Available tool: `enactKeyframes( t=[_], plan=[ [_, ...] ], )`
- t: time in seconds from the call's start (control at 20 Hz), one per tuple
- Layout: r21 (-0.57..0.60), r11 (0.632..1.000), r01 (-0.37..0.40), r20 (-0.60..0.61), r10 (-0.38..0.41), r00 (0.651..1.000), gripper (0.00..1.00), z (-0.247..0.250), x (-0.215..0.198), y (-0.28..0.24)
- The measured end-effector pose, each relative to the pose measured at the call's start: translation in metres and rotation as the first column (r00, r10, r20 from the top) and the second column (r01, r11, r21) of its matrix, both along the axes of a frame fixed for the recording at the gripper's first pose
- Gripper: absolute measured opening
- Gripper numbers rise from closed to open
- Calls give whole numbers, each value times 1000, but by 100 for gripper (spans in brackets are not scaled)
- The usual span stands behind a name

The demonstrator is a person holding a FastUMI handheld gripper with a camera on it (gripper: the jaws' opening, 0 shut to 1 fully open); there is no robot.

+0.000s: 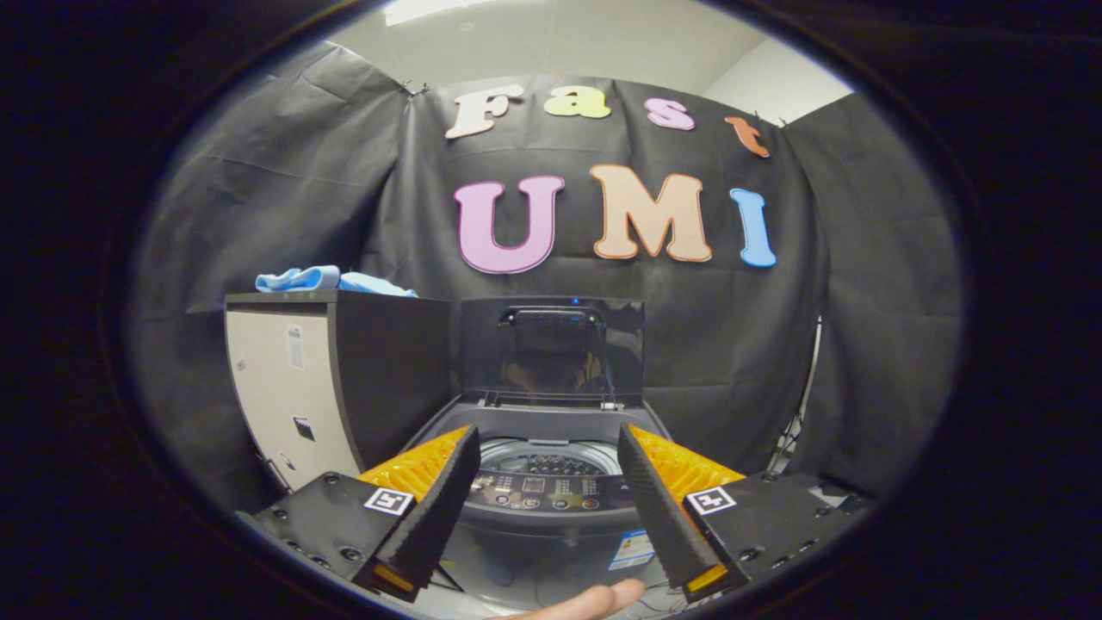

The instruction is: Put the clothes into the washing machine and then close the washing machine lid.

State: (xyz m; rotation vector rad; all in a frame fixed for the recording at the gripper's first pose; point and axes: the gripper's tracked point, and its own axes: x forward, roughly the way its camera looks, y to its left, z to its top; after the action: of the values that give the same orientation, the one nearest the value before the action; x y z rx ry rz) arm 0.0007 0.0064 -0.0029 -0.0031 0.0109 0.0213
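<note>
A top-loading washing machine [551,504] stands just ahead of my fingers, its dark lid [551,349] raised upright at the back and the drum opening [551,461] showing between the fingers. Light blue clothes [331,281] lie in a heap on top of a tall cabinet [293,379] to the left of the machine, well beyond the fingers. My gripper [548,452] is open, with nothing between its fingers, held in front of the machine's control panel [547,492].
The cabinet stands close against the machine's left side. Black cloth walls close in behind and on both sides. A person's fingertip [594,601] shows below the gripper. Cables hang by the cloth at the right of the machine.
</note>
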Motion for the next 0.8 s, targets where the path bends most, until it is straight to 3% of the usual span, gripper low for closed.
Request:
enactKeyframes(
  t=[0.2, 0.8],
  plan=[
    [-5, 999, -34, 0, 34, 999, 99, 0, -4, 8],
    [-4, 1000, -15, 13, 15, 1000, 99, 25, -25, 23]
  ],
)
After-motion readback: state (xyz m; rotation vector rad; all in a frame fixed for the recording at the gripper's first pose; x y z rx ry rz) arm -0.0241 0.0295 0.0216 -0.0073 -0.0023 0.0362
